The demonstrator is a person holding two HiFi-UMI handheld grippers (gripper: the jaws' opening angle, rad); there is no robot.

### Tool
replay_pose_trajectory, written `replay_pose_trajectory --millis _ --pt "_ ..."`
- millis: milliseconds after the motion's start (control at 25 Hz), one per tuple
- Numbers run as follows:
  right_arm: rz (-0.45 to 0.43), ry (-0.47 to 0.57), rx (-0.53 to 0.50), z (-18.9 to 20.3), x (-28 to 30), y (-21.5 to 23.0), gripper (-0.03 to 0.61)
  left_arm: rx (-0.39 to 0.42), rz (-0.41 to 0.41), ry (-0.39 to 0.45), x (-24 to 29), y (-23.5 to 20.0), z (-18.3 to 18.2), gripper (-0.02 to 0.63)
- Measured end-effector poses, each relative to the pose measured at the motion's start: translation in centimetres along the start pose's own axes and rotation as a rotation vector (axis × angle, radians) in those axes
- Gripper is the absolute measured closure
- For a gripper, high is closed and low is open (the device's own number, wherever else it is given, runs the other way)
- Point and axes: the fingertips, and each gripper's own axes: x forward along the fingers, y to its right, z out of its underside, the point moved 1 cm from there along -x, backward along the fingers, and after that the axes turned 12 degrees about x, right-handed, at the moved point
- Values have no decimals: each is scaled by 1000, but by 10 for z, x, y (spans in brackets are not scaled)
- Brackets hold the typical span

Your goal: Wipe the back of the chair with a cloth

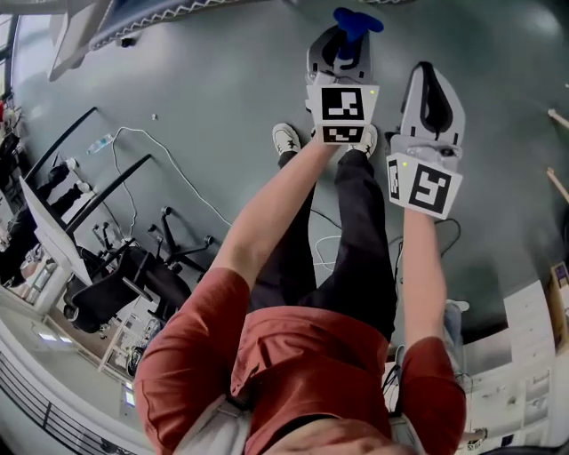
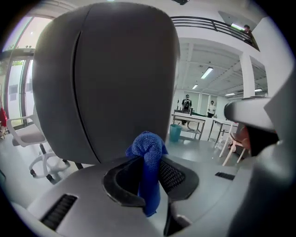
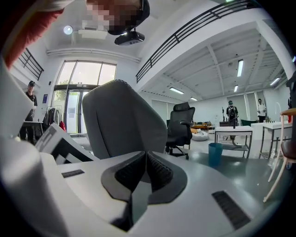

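Note:
A large grey chair back (image 2: 115,78) fills the left gripper view, close ahead of the jaws. My left gripper (image 2: 149,159) is shut on a blue cloth (image 2: 147,146), which bunches up above the fingertips just short of the chair back. In the head view the blue cloth (image 1: 356,19) sticks out beyond the left gripper (image 1: 342,37). The right gripper (image 1: 428,73) is held beside it, to its right. In the right gripper view the grey chair back (image 3: 125,120) stands a little further off to the left, and my right gripper (image 3: 145,159) is shut with nothing in it.
A black office chair (image 3: 179,125), a blue bin (image 3: 215,153) and tables with people stand far back. A white chair (image 2: 32,139) is at the left. Cables (image 1: 151,151) and dark chairs (image 1: 133,275) lie on the grey floor to my left.

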Motion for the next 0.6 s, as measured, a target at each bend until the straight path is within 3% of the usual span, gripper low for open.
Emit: replay_pose_trajectory --millis 200,600 --pt "5 -27 -12 11 2 17 554 -61 -32 -68 52 -1 23 523" --pt "33 -41 -8 21 15 29 554 -33 -26 -94 81 -3 27 523"
